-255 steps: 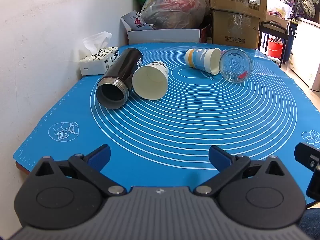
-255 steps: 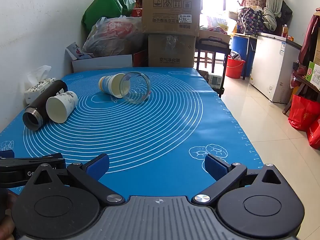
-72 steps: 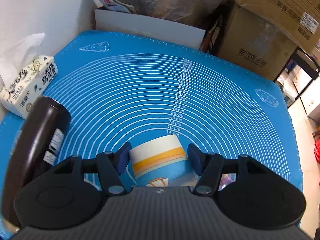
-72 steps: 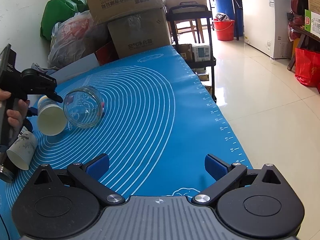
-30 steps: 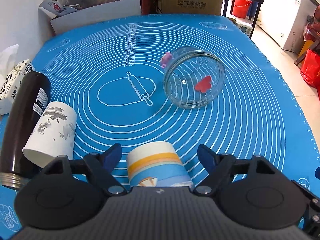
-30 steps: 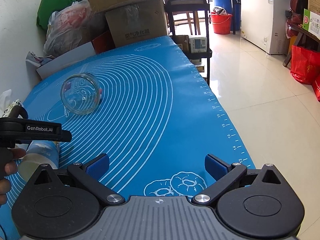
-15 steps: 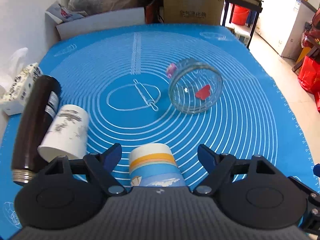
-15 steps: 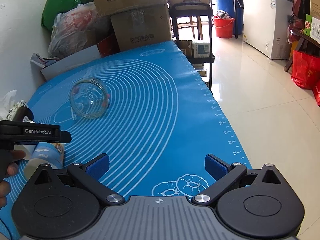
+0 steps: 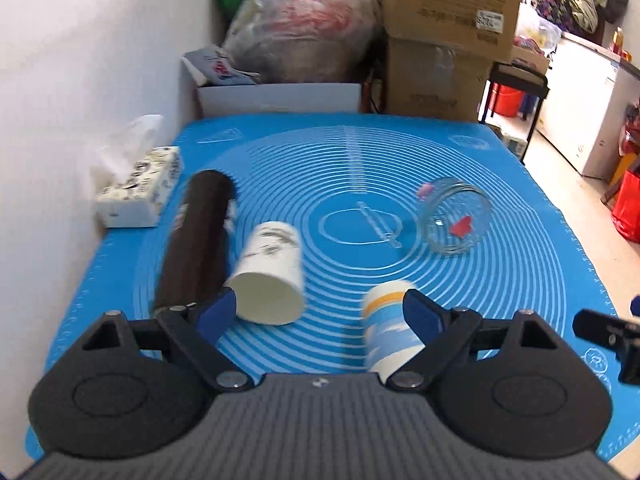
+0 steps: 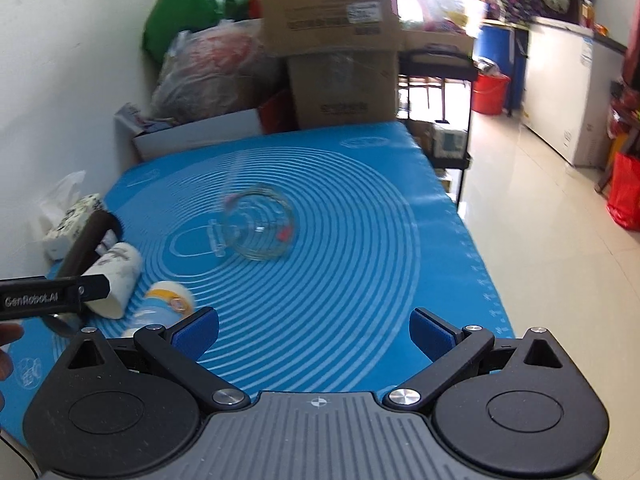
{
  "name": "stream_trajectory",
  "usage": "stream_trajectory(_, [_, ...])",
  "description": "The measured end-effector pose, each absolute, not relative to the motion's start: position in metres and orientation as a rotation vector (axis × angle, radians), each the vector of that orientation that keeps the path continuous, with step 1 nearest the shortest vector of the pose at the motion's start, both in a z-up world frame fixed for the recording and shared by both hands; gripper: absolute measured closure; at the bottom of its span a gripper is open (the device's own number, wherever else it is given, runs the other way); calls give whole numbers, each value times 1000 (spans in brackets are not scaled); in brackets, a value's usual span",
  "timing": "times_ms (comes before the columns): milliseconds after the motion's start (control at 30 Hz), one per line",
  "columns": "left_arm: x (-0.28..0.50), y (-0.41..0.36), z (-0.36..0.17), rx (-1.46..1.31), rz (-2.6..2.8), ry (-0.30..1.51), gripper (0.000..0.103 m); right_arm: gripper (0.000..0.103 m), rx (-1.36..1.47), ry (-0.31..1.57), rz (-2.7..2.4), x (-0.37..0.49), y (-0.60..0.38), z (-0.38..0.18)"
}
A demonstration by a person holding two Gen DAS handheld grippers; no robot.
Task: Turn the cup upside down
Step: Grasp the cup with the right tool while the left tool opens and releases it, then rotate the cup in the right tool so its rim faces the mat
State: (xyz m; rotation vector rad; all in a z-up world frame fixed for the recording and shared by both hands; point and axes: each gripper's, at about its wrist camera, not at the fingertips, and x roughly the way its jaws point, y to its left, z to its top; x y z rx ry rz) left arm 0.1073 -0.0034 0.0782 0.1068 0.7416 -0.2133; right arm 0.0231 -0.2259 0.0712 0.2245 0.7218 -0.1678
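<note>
1. Holding the left tongs (image 9: 318, 310) spread wide, pinching nothing. Keeping the right tongs (image 10: 314, 332) spread and empty too.
2. Finding the paper cup (image 9: 390, 328) standing on the blue mat (image 9: 520, 280), wide mouth down and narrow base up, just beside the right pad of the left tongs. Not managing to tell whether touching. Judging this flip as looking done.
3. Expecting the cup to be light, thin-walled, easy to crush or tip. Favouring a gentle squeeze across the middle of the wall, avoiding the soft rim.
4. Passing a white cup (image 9: 268, 276) lying on its side, mouth facing the camera, next to a dark round flask (image 9: 196, 240), also lying down.
5. Reaching a clear glass jar (image 9: 454, 222) on its side, smooth, breakable and likely to roll.
6. Ending at a tissue box (image 9: 136, 196) by the wall and stacked cardboard boxes (image 9: 440, 40) beyond.
</note>
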Motion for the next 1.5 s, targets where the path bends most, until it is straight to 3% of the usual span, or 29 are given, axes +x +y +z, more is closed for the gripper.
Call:
stream_trajectory(500, [109,58,55,92,-171,752,13,1,72,841,25,96,-159,82])
stream_trajectory(833, [128,71,37,63,-154,781,13,23,5,1039,135,157,-133,66])
stream_trajectory(1200, [139,79,25,45,-148,807,13,31,150,1172,150,202,-130,31])
stream_trajectory(1400, [141,77,21,43,-149,815,13,50,203,1223,173,209,-136,14])
stream_trajectory(1500, [142,76,21,38,-154,815,13,51,186,1195,166,206,-135,16])
